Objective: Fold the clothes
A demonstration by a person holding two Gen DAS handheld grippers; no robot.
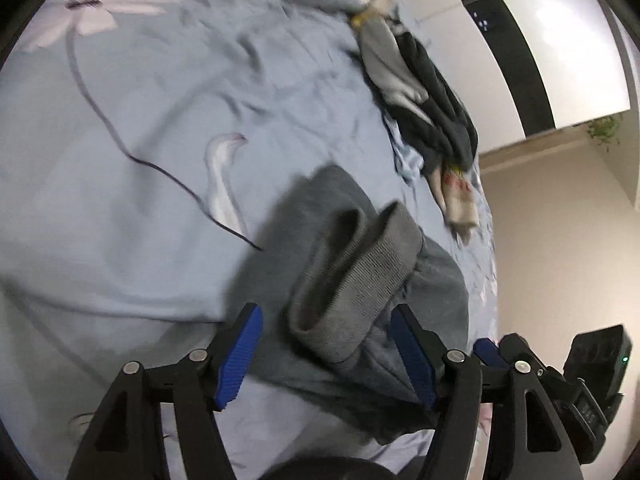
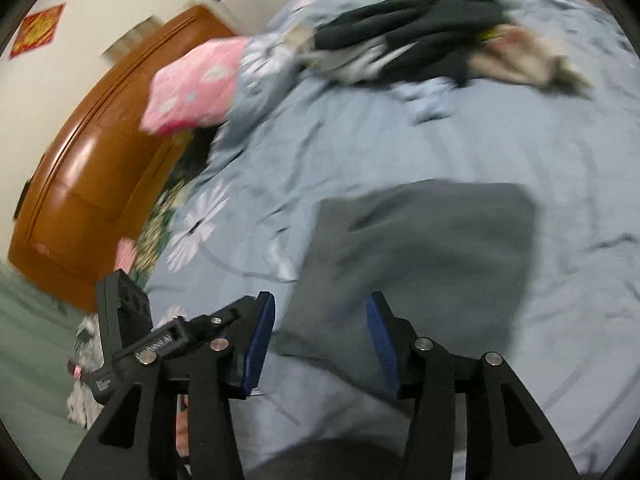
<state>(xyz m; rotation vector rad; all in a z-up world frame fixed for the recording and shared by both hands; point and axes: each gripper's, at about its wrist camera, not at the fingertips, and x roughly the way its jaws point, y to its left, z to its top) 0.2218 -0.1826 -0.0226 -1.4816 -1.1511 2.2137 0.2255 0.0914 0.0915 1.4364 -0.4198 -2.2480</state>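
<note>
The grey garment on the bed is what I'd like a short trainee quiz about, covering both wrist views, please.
1. True or false: the left claw is shut on the grey garment.
2. What lies at the far side of the bed sheet? A) a pile of clothes B) a laptop C) a book
3. Fill in: in the right wrist view, the pillow beside the wooden headboard is ____.

Key: 1 false, both the left and the right claw are open. 2 A, the pile of clothes. 3 pink.

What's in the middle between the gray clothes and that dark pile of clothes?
Only bare, wrinkled blue bedsheet lies between the gray garment and the dark pile. The right wrist view shows it best.
</note>
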